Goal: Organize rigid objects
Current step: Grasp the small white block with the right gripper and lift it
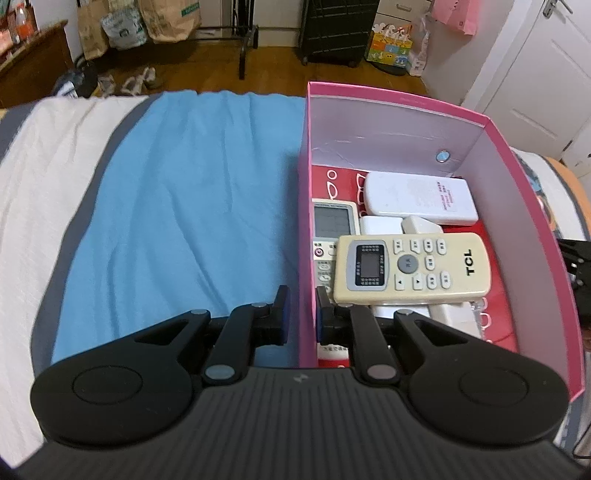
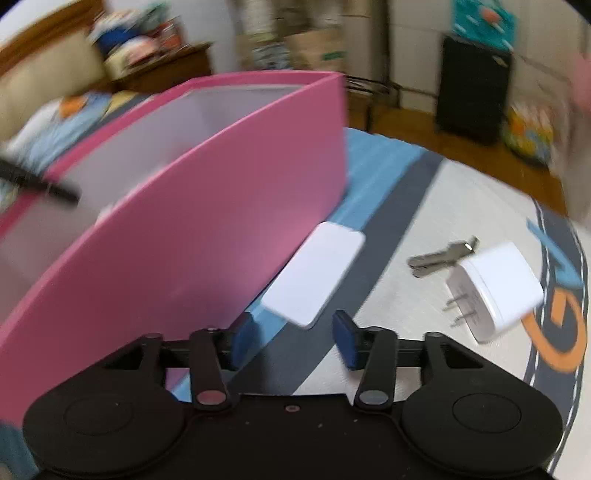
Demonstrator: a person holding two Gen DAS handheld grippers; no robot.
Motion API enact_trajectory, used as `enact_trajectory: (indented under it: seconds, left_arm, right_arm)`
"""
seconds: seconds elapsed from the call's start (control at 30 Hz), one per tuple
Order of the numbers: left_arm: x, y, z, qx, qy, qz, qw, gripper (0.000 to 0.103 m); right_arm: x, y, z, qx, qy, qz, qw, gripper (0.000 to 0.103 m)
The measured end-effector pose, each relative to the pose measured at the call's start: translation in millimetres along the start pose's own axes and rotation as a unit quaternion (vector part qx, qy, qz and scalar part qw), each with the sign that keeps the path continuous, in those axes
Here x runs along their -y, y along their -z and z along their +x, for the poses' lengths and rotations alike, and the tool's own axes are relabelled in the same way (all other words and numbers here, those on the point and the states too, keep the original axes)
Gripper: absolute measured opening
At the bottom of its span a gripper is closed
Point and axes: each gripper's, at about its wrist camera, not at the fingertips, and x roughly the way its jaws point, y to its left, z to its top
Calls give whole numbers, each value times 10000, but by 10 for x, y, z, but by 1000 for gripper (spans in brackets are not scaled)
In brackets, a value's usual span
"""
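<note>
The pink box [image 1: 532, 236] stands on the bed with several remotes in it: a cream TCL remote [image 1: 412, 266] on top, a white remote [image 1: 417, 197] behind it and a remote with a grey screen [image 1: 334, 229] at the left wall. My left gripper [image 1: 302, 314] straddles the box's left wall, shut on it with one pad inside and one outside. Outside the box [image 2: 207, 229], my right gripper [image 2: 291, 332] is open with nothing between its pads. A flat white block [image 2: 314, 273] lies just ahead of it beside the box wall. A white plug charger [image 2: 495, 291] and keys [image 2: 443, 254] lie further right.
A blue cloth [image 1: 184, 206] covers the bed left of the box, over a white and grey printed cover [image 2: 424, 229]. Beyond the bed's far edge are a wooden floor, paper bags [image 1: 166, 18] and a black suitcase [image 1: 336, 29]. The right wrist view is blurred.
</note>
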Motion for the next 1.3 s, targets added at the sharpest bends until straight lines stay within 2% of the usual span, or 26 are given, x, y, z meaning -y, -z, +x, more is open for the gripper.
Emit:
enact_trajectory:
  seconds: [0.1, 0.3, 0.33, 0.4, 0.43, 0.47, 0.6, 0.73, 0.87, 0.9, 0.93, 1.1, 1.23, 1.3]
  left_arm:
    - [16, -5, 6, 18, -89, 21, 10000, 13]
    - [-43, -11, 3, 23, -121, -80, 9999, 14]
    - [-39, -12, 3, 23, -118, -77, 9999, 14]
    - [-15, -8, 0, 31, -161, -28, 9999, 14]
    - [-4, -7, -3, 33, -179, -9, 9998, 14]
    - [-2, -9, 2, 33, -181, -8, 9998, 14]
    - [22, -11, 0, 25, -152, -33, 9999, 14]
    - [21, -10, -1, 19, -148, -48, 9999, 14]
    - [-9, -14, 9, -5, -113, -86, 9999, 14]
    - [-16, -14, 13, -7, -105, -95, 9999, 14]
    - [-18, -16, 15, -11, -97, -104, 9999, 14]
    - [-58, -14, 28, -13, -58, -127, 9999, 15]
    - [-52, -5, 28, -34, -49, -144, 9999, 15]
    - [-56, -3, 29, -34, -32, -170, 9998, 15]
  right_arm:
    - [-91, -25, 39, 39, 252, -434, 9987, 69]
    - [10, -70, 156, 268, 371, -453, 9979, 76]
    - [54, -70, 152, 312, 329, -406, 9981, 73]
    - [122, -75, 105, 334, 384, -237, 9984, 61]
    - [136, -76, 91, 324, 455, -186, 9983, 50]
    - [158, -81, 69, 297, 542, -123, 9980, 45]
    - [235, -29, -64, 199, 742, 115, 9970, 44]
    - [181, -48, 0, 185, 868, -139, 9960, 61]
    - [206, -165, 176, 304, 806, 47, 9963, 59]
    - [211, -185, 205, 355, 811, 156, 9960, 56]
    - [211, -210, 217, 392, 833, 215, 9955, 43]
    - [195, -136, 66, 213, 837, 739, 9935, 43]
    - [296, 55, -155, -95, 573, 1621, 9851, 43]
    - [245, 161, -240, -117, 620, 1519, 9864, 43]
